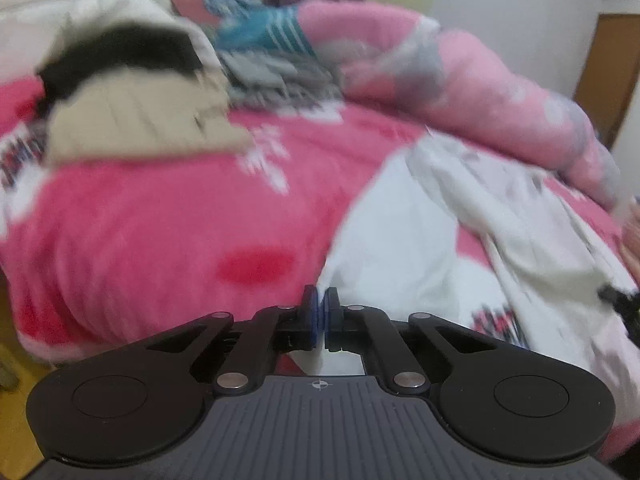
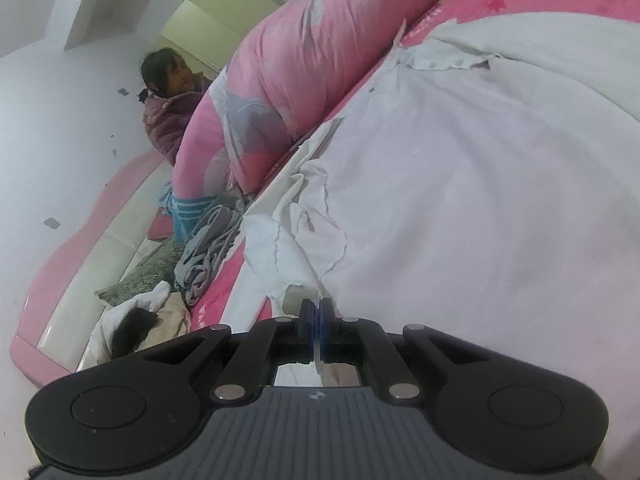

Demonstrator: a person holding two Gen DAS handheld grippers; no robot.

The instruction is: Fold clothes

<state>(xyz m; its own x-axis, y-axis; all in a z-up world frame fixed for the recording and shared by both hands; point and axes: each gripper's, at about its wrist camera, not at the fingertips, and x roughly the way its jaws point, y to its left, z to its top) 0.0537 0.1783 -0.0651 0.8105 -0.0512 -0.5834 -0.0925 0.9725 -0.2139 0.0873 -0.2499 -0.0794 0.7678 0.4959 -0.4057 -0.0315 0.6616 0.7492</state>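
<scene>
My black left gripper [image 1: 320,320] sits closest, blue pads pressed shut on the near edge of the thin white cotton garment [image 1: 404,240]; a sliver of cloth runs between them. My right gripper [image 2: 319,316] is likewise clamped on a white hem of it. The garment lies spread over the bright pink fleece bedspread [image 1: 160,216], beside the rolled pink quilt [image 2: 304,52]. To fold cleanly, I judge both corners should travel together, cloth taut. Both grippers point forward, slightly downward; the right view is rolled sideways.
</scene>
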